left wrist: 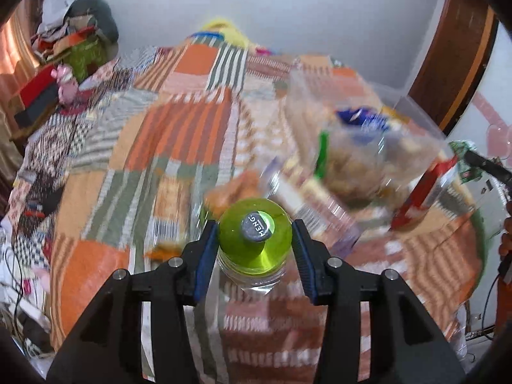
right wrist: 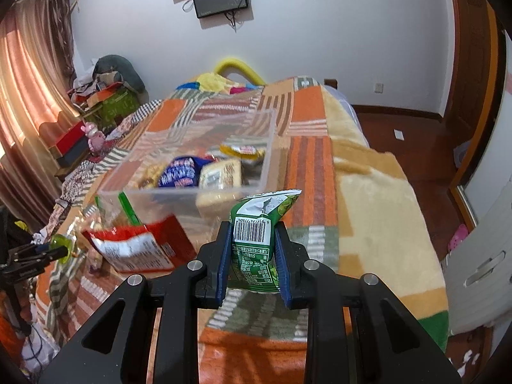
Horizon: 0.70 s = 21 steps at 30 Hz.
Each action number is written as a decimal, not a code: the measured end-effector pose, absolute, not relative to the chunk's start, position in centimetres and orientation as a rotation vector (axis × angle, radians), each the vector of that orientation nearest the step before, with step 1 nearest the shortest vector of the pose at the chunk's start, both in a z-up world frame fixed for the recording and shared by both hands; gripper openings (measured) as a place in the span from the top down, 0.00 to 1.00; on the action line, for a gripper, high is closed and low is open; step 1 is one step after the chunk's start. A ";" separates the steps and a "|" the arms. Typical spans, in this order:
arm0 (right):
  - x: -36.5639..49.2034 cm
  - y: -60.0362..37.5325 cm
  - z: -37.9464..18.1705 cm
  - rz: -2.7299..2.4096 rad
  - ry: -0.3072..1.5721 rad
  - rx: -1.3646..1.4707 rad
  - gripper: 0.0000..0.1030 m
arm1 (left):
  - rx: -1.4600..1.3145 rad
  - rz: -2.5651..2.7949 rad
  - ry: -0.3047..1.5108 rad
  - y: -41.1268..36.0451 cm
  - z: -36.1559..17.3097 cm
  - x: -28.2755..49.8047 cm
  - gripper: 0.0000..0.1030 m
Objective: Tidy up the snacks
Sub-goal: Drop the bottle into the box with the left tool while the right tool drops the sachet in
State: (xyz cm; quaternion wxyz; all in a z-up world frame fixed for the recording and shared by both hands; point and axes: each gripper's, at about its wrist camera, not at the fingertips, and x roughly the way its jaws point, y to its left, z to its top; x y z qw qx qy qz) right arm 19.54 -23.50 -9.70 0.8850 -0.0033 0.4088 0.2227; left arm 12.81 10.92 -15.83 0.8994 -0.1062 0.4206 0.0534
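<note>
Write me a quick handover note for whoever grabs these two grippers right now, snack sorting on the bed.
Left gripper: shut on the green-capped bottle, upright between its pads.
Right gripper: shut on the green snack packet, held near the clear bin.
Done: several packets already lie in the bin, a blue packet among them.
Left: bin both held items, then the red packet lying on the blanket in front of the bin.

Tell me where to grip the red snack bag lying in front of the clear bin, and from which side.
Take the red snack bag by its crinkled near edge, coming from above and in front: it lies flat on the blanket, and the clear bin likely blocks its far side.
</note>
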 end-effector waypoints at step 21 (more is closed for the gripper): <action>25.3 -19.0 -10.3 0.455 0.803 -0.120 0.77 | -0.165 -0.029 0.790 5.8 -12.5 25.7 0.56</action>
